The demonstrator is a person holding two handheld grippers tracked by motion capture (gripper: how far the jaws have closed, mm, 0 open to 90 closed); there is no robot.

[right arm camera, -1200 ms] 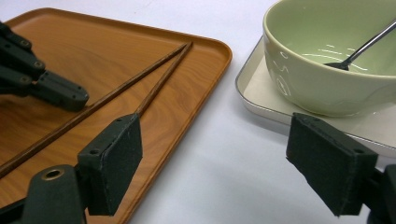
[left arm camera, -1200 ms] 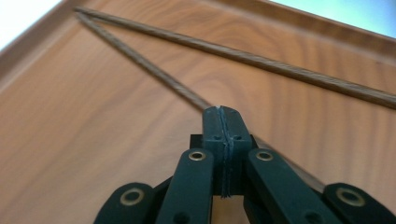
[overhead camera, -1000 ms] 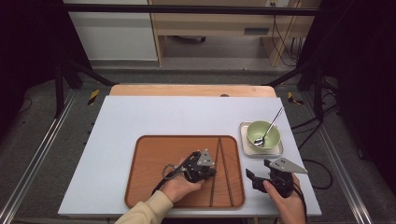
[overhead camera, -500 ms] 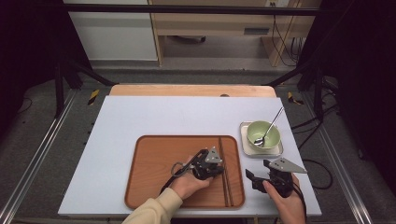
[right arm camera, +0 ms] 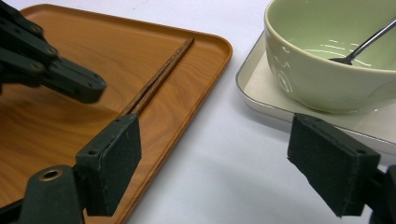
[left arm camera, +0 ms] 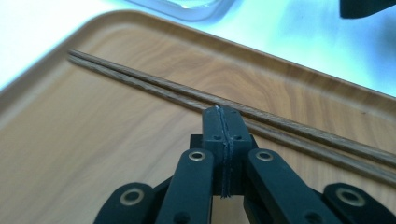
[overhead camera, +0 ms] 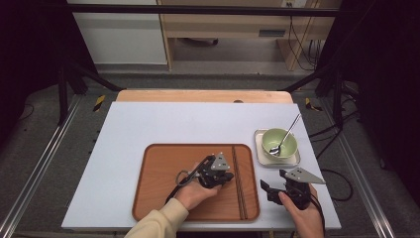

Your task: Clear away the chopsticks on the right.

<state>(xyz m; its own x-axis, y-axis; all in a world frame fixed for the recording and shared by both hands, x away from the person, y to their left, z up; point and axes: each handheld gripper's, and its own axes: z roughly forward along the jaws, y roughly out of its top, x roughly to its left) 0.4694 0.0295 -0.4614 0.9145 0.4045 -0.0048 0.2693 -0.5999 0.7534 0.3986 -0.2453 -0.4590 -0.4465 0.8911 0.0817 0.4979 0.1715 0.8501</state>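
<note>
Left gripper [overhead camera: 229,176] jaws pressed together, right gripper [overhead camera: 265,189] agape.

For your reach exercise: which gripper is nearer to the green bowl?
Right. The right gripper sits on the table just in front of the green bowl, jaws open. The left gripper is farther off, over the tray, jaws shut beside the chopsticks.

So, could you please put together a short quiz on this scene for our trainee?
1. True or false: the left gripper has its jaws shut with nothing between them.
2. What lies on the tray beside the left gripper: A) spoon B) chopsticks C) fork?
3. Fill in: the spoon rests in the green ____.

Key:
1. True; its tips sit against the chopsticks without gripping them.
2. B.
3. Bowl, standing on a small white dish. The right gripper is open.
</note>
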